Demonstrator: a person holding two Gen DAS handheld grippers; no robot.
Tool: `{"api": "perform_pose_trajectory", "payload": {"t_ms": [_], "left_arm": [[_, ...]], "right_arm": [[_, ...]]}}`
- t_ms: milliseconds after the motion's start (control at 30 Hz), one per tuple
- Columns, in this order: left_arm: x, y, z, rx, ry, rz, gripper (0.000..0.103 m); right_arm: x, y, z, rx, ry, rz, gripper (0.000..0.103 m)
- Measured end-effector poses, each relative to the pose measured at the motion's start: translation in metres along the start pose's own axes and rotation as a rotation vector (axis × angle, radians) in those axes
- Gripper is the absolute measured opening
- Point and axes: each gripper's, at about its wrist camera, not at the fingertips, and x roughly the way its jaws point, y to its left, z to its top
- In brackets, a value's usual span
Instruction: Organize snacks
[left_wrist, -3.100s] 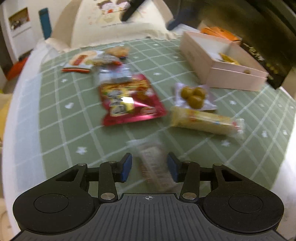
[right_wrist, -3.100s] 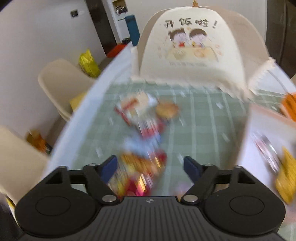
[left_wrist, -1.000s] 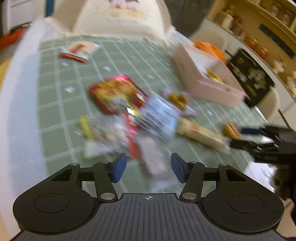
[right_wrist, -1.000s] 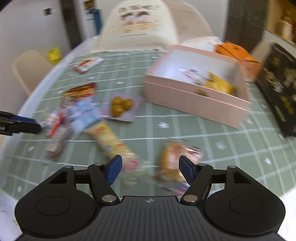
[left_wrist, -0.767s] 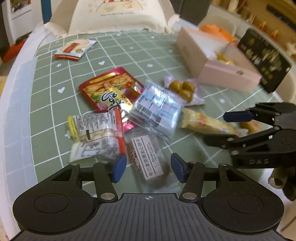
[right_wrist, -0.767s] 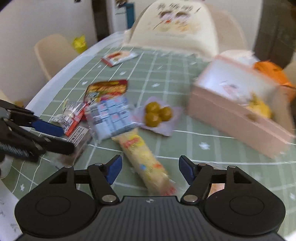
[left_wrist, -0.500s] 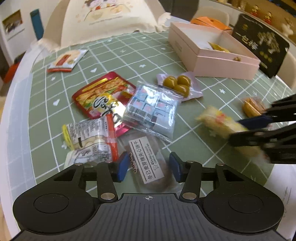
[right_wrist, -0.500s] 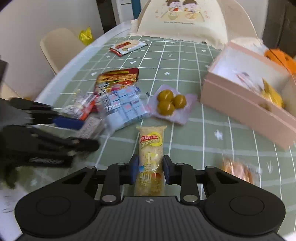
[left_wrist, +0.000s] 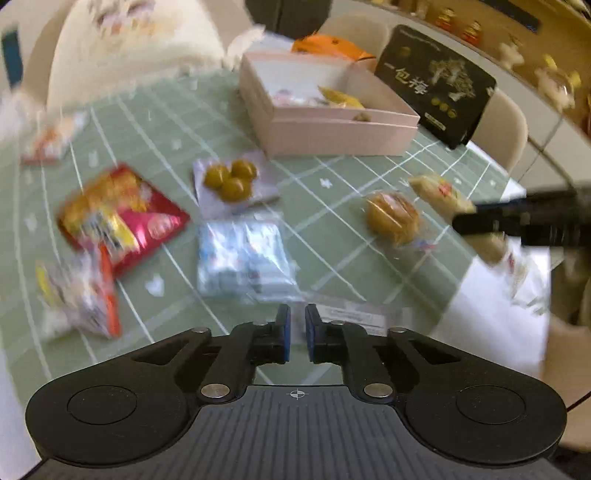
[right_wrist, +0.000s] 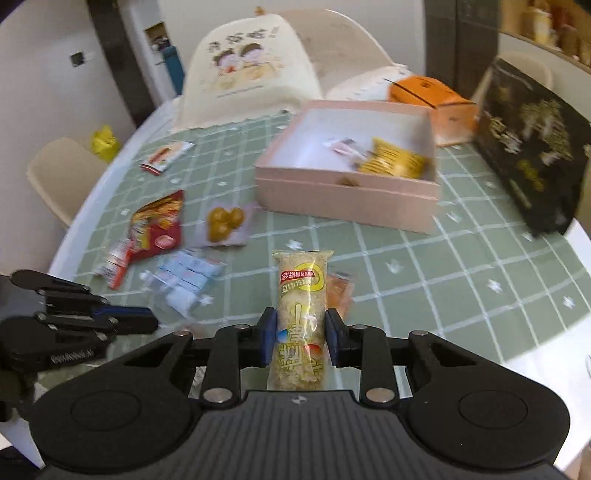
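Right gripper (right_wrist: 298, 334): jaws clamped on a long yellow snack bar (right_wrist: 300, 317), gripped at mid-length, wrapper end pointing away from the camera. The bar is held above the surface (right_wrist: 424, 280), which is covered by a green checked cloth.

Left gripper (left_wrist: 297, 332): jaws drawn nearly together, only a narrow gap between the blue pads. A clear biscuit packet (left_wrist: 354, 314) is seen just beyond and to the right of the tips; whether its edge is pinched cannot be told.

Pink box (right_wrist: 343, 195): open, on the far side of the surface, with a yellow packet (right_wrist: 391, 162) and a small pale wrapper inside.

Loose on the cloth in front of the box: a pouch of three green plums (right_wrist: 223, 221), a red bag (right_wrist: 159, 225), a clear pack of blue-white sachets (right_wrist: 186, 280), a round bun in clear wrap (left_wrist: 393, 218), and a small red-and-white packet (right_wrist: 166, 157) farther off to the left.

Behind the box: an orange carton (right_wrist: 432, 98), a black gift box (right_wrist: 532, 155) standing tilted, and a cream food cover (right_wrist: 247, 70) with a cartoon print.
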Motion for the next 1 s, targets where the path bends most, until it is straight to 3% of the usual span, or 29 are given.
{"api": "perform_pose_trajectory", "payload": {"t_ms": [67, 100, 167, 267, 367, 567, 767, 867, 1000], "left_arm": [[-0.002, -0.002, 0.0, -0.055, 0.009, -0.044, 0.017], [-0.004, -0.01, 0.002, -0.033, 0.003, -0.07, 0.017], [-0.003, -0.036, 0.005, 0.102, 0.003, -0.139, 0.017], [0.015, -0.065, -0.002, 0.258, 0.065, -0.206, 0.02], [0.026, -0.059, -0.01, 0.22, 0.11, -0.168, 0.02], [0.008, 0.001, -0.01, 0.046, 0.061, 0.01, 0.02], [-0.017, 0.043, -0.013, -0.152, 0.011, 0.08, 0.021], [-0.016, 0.041, -0.016, -0.183, 0.014, 0.083, 0.021], [-0.005, 0.015, -0.016, -0.115, 0.005, 0.087, 0.021]], "right_arm": [[-0.001, 0.0, -0.009, -0.02, 0.0, -0.023, 0.027], [-0.002, 0.001, -0.015, -0.031, 0.002, -0.027, 0.027], [0.001, 0.001, -0.021, -0.032, 0.015, -0.02, 0.028], [0.017, 0.001, -0.031, -0.006, 0.063, 0.012, 0.028], [0.03, 0.008, -0.037, -0.023, 0.071, 0.015, 0.028], [0.042, 0.034, -0.037, -0.1, 0.048, 0.003, 0.028], [0.056, 0.086, -0.047, -0.13, 0.113, 0.228, 0.028], [0.057, 0.09, -0.045, -0.136, 0.099, 0.177, 0.028], [0.052, 0.065, -0.039, -0.118, 0.079, 0.052, 0.028]]}}
